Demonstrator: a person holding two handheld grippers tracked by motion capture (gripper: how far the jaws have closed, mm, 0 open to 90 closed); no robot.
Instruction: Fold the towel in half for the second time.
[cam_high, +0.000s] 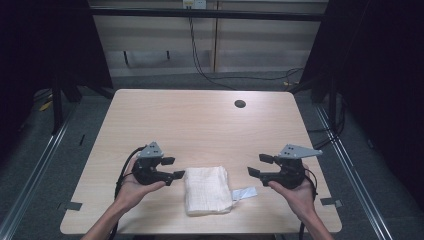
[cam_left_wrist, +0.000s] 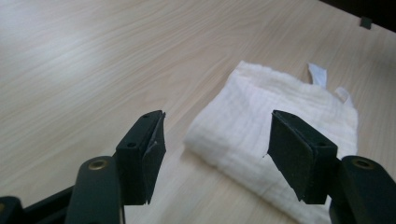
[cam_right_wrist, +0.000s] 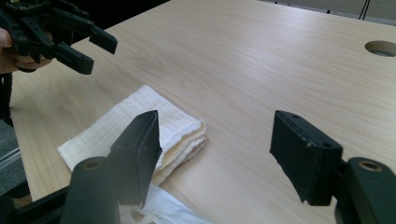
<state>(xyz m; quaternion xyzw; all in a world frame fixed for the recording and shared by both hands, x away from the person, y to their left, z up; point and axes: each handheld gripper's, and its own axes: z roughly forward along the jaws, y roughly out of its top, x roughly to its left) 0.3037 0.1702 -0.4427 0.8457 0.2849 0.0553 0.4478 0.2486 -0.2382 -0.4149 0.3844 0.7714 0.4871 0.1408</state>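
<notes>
Soft woven cloth (cam_high: 207, 189) (crinkled, matt) lies on smooth wood-grain table (cam_high: 200, 120).

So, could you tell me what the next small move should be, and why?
Probably draw both hands back from the folded cloth: it lies flat and squared on the table, and the left gripper and right gripper flank it open and empty.

table (cam_high: 200, 120): light wood, rounded corners, cable hole (cam_high: 240, 104) far right | floor (cam_high: 60, 165): grey carpet w/ metal rails (cam_high: 35, 170) both sides, tape bits | back wall (cam_high: 260, 45): beige panels, black cable (cam_high: 200, 60) hanging down to floor | sides: dark curtains | light: even, overhead
</notes>
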